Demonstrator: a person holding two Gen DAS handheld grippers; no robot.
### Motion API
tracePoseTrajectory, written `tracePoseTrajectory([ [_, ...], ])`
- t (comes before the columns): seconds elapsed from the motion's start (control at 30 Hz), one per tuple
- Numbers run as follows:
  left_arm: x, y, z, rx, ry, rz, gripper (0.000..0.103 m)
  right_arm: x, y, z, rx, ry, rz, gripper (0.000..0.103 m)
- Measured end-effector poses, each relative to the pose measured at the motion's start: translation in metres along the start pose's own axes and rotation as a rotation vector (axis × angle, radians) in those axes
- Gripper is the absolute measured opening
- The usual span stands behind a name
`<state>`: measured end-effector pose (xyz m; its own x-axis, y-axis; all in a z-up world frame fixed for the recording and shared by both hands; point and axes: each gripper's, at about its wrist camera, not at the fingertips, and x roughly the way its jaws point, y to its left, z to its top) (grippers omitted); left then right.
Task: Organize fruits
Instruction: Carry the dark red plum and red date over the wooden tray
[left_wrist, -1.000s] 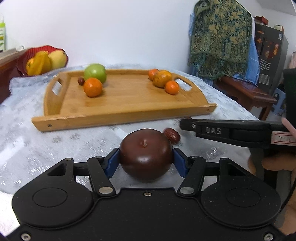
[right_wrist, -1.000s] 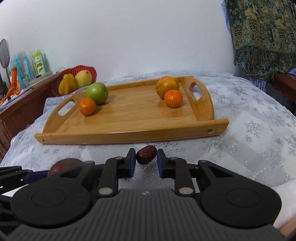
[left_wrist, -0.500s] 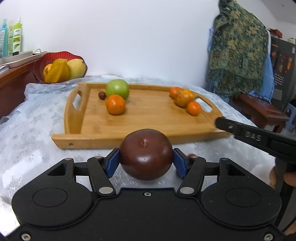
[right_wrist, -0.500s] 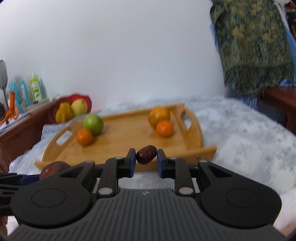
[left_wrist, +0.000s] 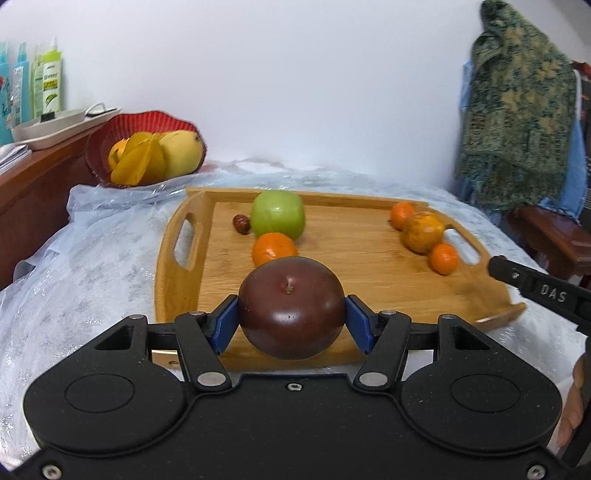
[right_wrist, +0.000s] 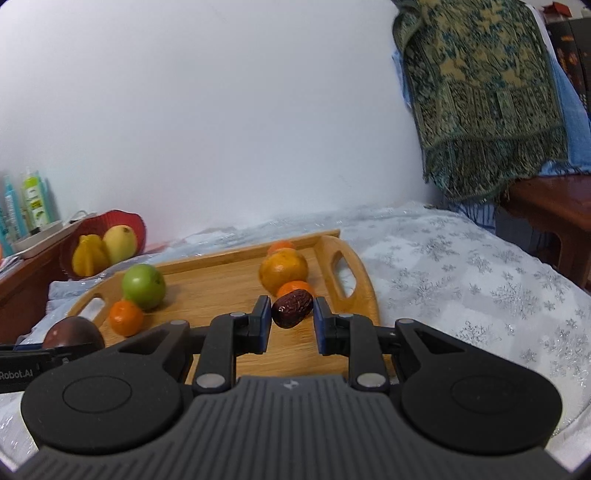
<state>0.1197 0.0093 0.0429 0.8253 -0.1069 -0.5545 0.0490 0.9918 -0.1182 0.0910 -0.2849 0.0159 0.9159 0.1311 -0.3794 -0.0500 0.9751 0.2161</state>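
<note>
Fingers of our left gripper (left_wrist: 291, 319) clamp a dark brown apple (left_wrist: 291, 313); our right gripper (right_wrist: 291, 322) pinches a red date (right_wrist: 291, 308), both above the wooden tray (left_wrist: 369, 291).

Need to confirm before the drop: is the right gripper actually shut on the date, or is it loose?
Shut on it. The right gripper has both blue pads pressed against the wrinkled dark date, which hangs above the wooden tray, touching nothing else.

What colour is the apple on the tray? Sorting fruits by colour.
Green; the apple shows best in the left wrist view.
</note>
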Motion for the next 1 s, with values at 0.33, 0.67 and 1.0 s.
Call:
tracePoseTrajectory([
  [0.33, 0.028, 0.009, 0.006, -0.028, 0.044, 0.039, 0.059, 0.032, 0.002, 0.002, 0.006, 0.079, -0.030, 0.028],
  [0.67, 0.044, 0.010, 0.013, -0.028, 0.054, 0.048, 0.059, 0.045, 0.006, -0.002, 0.000, 0.121, -0.042, 0.028],
  [1.0, 0.046, 0.008, 0.010, -0.013, 0.061, 0.065, 0.059, 0.049, 0.007, -0.005, 0.003, 0.144, -0.040, 0.028],
])
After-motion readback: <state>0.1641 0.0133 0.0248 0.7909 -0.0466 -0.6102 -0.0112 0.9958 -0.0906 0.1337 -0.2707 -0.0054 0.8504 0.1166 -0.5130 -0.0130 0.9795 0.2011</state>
